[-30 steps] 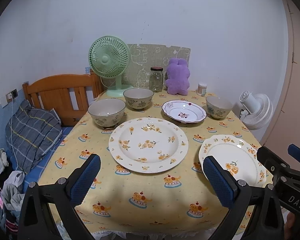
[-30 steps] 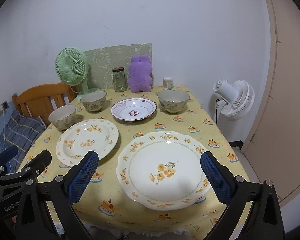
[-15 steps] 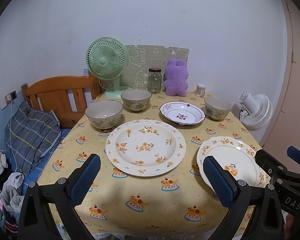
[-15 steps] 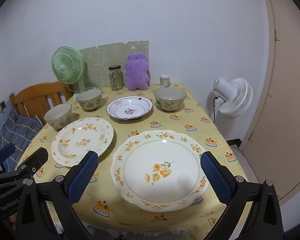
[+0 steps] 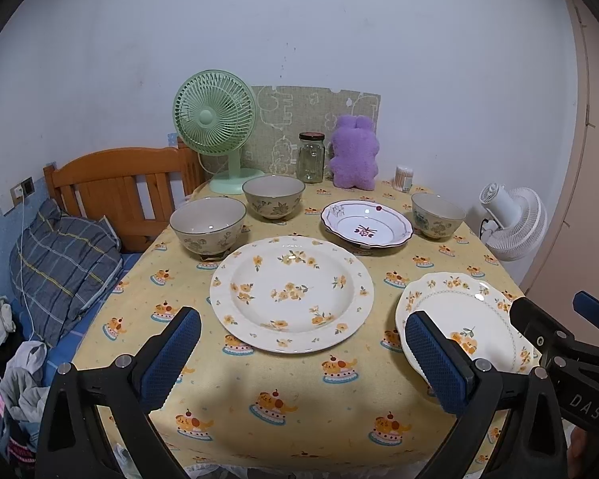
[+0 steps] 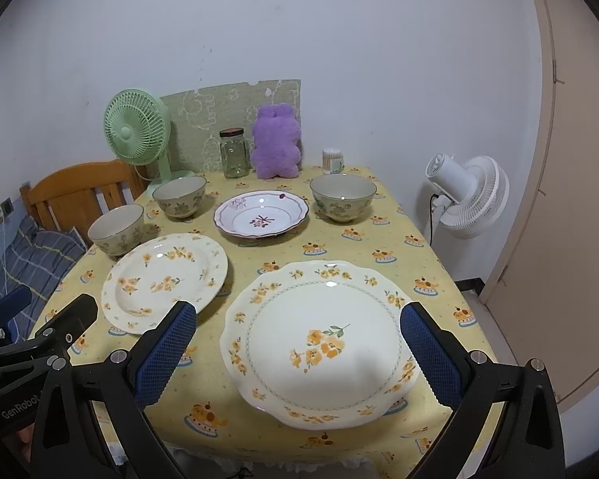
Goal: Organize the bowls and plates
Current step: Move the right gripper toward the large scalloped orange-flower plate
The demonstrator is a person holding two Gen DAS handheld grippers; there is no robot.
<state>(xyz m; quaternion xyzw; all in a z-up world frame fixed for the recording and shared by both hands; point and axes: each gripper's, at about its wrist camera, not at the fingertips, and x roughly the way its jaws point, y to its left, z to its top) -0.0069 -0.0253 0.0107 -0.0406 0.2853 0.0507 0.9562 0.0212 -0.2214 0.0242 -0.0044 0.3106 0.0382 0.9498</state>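
You are holding both grippers above the near edge of the desk (image 5: 235, 407), the left gripper (image 5: 299, 359) with its fingers spread wide and empty, the right gripper (image 6: 299, 353) likewise apart and gripping nothing. Taking the deep plate (image 5: 291, 293) as the landmark: the scalloped plate (image 6: 319, 343) is lying just to its right, under your right gripper; the purple-rimmed plate (image 5: 366, 228) is sitting behind it to the right; two bowls are standing behind it to the left, the nearer bowl (image 5: 207, 225) almost touching its rim and the middle bowl (image 5: 273, 196) farther back; a third bowl (image 5: 438, 215) is resting far right, beyond the purple-rimmed plate. Nothing is stacked, so you are probably just starting, choosing a first piece. The next move likely calls for lowering one gripper to a plate rim, sliding one finger under the lip, since flat plates offer little to pinch.
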